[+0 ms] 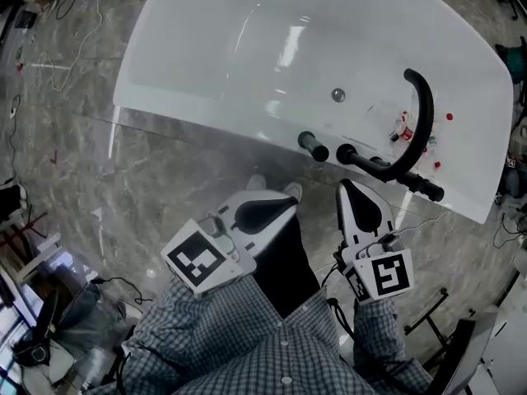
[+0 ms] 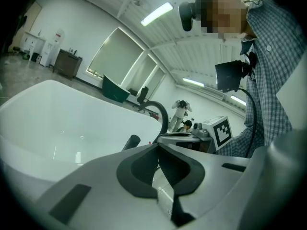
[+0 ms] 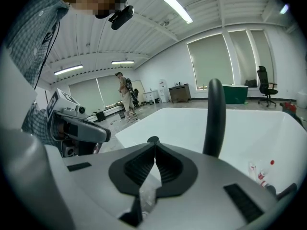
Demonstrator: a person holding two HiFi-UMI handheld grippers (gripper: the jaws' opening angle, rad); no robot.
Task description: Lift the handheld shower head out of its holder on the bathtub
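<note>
Grey marble floor lies under the person, and nearest are the two tools. The left gripper (image 1: pixel 288 206) and right gripper (image 1: pixel 346 189) both have their jaws pressed together on nothing, short of the bathtub (image 1: pixel 247 130) rim. The handheld shower head (image 1: pixel 313 146), which I take to be the short black cylinder, still sits in its holder on the near rim. It is at about 1 o'clock from the left tips and 11 o'clock from the right. To lift it well, one claw should probably spread before it arrives, straddle the cylinder from above, pinch squarely, then draw along the holder's axis, not sideways. The curved black spout (image 1: pixel 424 113) and its fittings crowd the 3 o'clock side. Bare rim toward 9 o'clock and the basin at 12 leave free room, so the left tool looks less hemmed in.
</note>
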